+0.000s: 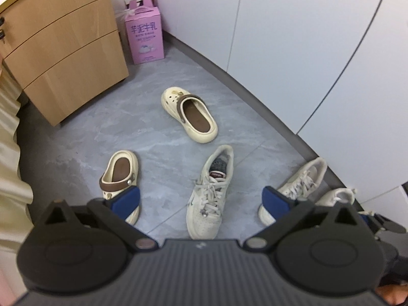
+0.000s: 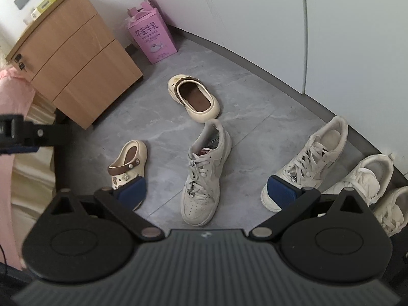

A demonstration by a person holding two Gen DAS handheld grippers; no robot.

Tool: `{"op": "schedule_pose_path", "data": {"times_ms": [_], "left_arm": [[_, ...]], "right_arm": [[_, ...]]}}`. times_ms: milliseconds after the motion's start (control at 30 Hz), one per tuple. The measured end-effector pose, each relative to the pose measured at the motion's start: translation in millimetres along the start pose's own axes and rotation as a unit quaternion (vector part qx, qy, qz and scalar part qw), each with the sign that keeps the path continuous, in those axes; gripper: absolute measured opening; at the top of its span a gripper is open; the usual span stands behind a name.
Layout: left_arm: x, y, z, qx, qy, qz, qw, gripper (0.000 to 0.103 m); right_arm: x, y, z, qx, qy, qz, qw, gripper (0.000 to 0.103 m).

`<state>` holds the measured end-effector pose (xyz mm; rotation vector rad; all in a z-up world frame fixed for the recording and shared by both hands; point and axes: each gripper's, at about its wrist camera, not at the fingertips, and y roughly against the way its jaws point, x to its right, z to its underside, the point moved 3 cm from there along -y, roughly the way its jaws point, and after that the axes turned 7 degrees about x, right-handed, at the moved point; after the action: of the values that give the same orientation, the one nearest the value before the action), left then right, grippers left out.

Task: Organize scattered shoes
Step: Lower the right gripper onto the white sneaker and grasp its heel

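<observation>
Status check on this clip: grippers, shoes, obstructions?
Left gripper and right gripper open, empty. Middle sneaker and clogs scattered. Nothing blocking.

Left wrist view, looking steeply down at a grey marbled floor. The left gripper fills the lower frame, its blue-padded jaws standing wide apart with nothing held between them. Below the gap lies a white laced sneaker, toe toward the camera. A cream clog with brown strap lies partly behind the left pad; a second cream clog lies farther off, well apart from the first. At right, beside the dark baseboard, a second white sneaker and a third pale shoe are partly hidden. A wooden drawer cabinet and a pink carton stand against the white wall.
</observation>
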<state>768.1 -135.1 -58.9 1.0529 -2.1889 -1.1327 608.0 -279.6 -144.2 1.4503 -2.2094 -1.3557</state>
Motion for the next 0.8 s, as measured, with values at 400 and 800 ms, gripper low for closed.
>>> {"op": "schedule_pose_path", "data": {"times_ms": [400, 800], "left_arm": [[23.4, 30.2, -24.4, 0.063, 0.008, 0.020, 0.9978, 0.103], [12.6, 49.2, -30.7, 0.079, 0.057, 0.063, 0.9932, 0.103]], "right_arm": [[-2.4, -61.1, 34.4, -0.003, -0.017, 0.005, 1.000, 0.103], [-15.4, -221.8, 80.6, -0.030, -0.054, 0.029, 0.998, 0.103]]}}
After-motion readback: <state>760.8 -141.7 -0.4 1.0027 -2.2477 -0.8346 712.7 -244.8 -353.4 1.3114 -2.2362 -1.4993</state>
